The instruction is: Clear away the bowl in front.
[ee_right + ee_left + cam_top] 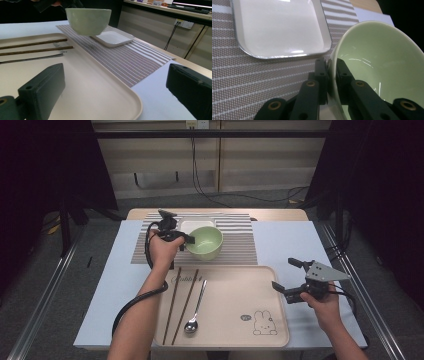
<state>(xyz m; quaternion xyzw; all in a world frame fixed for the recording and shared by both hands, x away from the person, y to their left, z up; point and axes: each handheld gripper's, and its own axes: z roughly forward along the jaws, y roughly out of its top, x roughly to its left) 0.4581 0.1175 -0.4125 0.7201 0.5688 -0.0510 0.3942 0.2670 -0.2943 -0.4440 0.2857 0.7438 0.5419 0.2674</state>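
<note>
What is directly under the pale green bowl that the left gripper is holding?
The pale green bowl hangs lifted above the striped grey placemat, with the white square plate beside and behind it. The left gripper clamps its rim. The mat right beneath the bowl's base stays hidden.

Pale green bowl point(204, 242), empty, tilted, lifted above striped placemat point(240, 245).

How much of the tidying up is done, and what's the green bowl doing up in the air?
Already lying on the tray: the two chopsticks and the spoon. In hand: the left gripper pinches the green bowl by its rim, lifted off the striped mat. Probably left: the bowl and the white plate. The right gripper waits open.
</note>
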